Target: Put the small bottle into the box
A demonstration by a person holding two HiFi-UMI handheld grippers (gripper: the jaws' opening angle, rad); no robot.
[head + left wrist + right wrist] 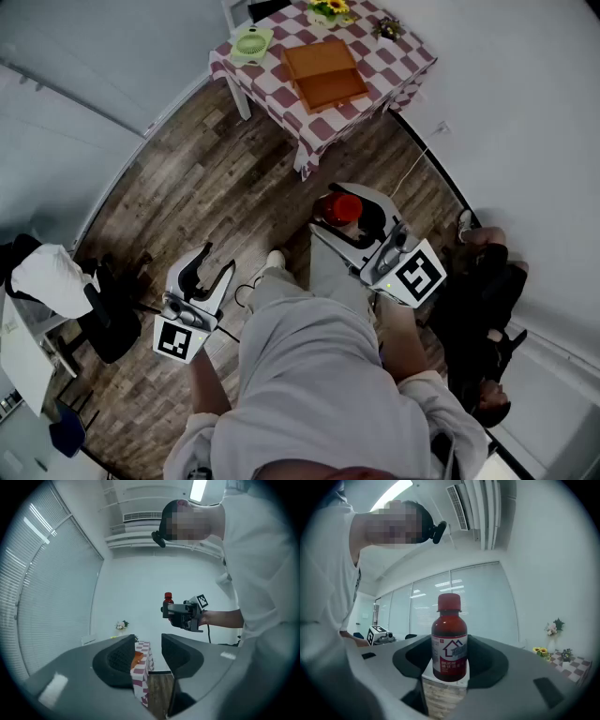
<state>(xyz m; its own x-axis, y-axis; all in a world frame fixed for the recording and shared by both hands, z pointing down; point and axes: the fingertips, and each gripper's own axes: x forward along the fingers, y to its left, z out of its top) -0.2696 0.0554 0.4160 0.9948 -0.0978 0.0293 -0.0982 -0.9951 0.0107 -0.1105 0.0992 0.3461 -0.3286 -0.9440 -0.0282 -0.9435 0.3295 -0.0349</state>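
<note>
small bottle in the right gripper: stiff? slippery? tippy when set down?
Probably rigid: the small bottle shows no dent where the right gripper clamps it. Its smooth wall and label may slip if the grip loosens. It is tall, narrow and round, so it could tip and roll when set down.

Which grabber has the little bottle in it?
The right gripper: its jaws are closed on the small bottle with the red cap. The left gripper is open, with nothing between its jaws.

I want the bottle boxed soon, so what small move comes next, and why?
Probably carry the right gripper forward toward the red-checked table: its jaws clamp the small brown red-capped bottle, and the flat orange box lies there, far ahead.
</note>
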